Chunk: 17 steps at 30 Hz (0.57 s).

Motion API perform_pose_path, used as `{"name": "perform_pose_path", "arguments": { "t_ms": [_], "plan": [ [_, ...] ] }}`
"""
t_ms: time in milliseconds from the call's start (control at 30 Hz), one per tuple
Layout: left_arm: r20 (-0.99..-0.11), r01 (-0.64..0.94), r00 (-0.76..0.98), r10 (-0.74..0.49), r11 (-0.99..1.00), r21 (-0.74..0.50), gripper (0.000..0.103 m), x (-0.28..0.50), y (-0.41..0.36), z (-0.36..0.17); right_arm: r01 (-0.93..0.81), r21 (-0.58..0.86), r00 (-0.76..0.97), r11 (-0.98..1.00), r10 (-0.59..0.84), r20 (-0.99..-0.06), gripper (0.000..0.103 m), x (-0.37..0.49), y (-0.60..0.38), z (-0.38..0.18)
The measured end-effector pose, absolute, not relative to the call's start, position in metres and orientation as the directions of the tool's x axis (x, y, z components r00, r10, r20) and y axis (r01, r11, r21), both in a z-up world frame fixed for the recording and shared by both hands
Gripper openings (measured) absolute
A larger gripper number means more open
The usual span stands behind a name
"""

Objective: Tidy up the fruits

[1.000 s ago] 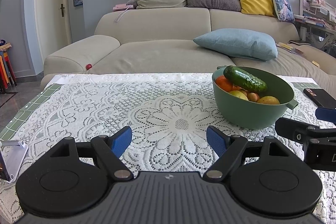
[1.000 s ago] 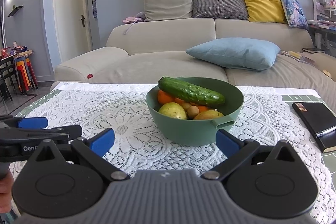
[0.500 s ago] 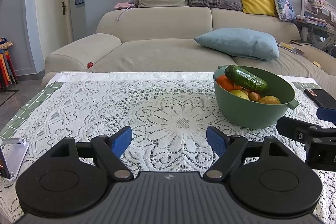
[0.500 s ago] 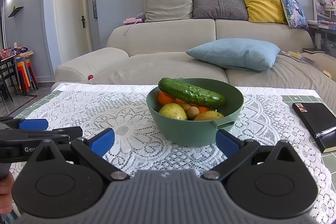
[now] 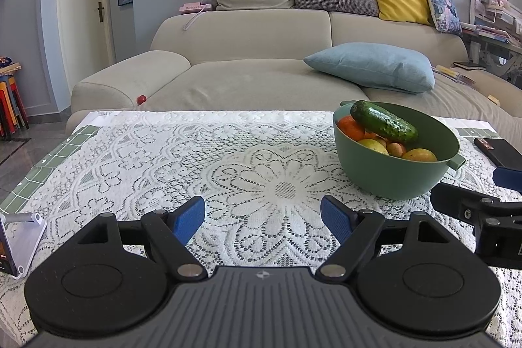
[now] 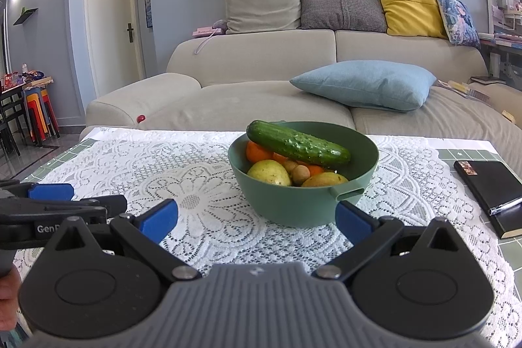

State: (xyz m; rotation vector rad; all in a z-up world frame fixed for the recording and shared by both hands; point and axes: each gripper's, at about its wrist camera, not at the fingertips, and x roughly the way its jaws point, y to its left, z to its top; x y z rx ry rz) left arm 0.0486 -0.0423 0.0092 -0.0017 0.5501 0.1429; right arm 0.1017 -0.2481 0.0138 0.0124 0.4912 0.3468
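Observation:
A green bowl stands on the lace-covered table. A cucumber lies across its top, over oranges, yellow-green pears and small brown fruits. My right gripper is open just in front of the bowl, nothing between its blue pads. In the left wrist view the bowl sits to the right, with the cucumber on top. My left gripper hangs open over the lace table centre, empty.
A black notebook with a pen lies at the table's right. A white stand sits at the left edge. A beige sofa with a blue cushion and a small red ball is behind the table.
Both views have shifted only slightly; the left gripper has drifted a little, so the bowl sits marginally further right in its view. Both grippers stay open.

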Motion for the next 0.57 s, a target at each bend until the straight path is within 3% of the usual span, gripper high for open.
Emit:
{"name": "perform_pose_path", "arguments": {
  "t_ms": [567],
  "plan": [
    [-0.542,-0.152,0.83,0.131,0.988,0.006,0.094,0.0499,-0.0372,0.0091,-0.326,0.092,0.822,0.941,0.33,-0.464,0.099,0.102,-0.2483,0.0123]
  ]
}}
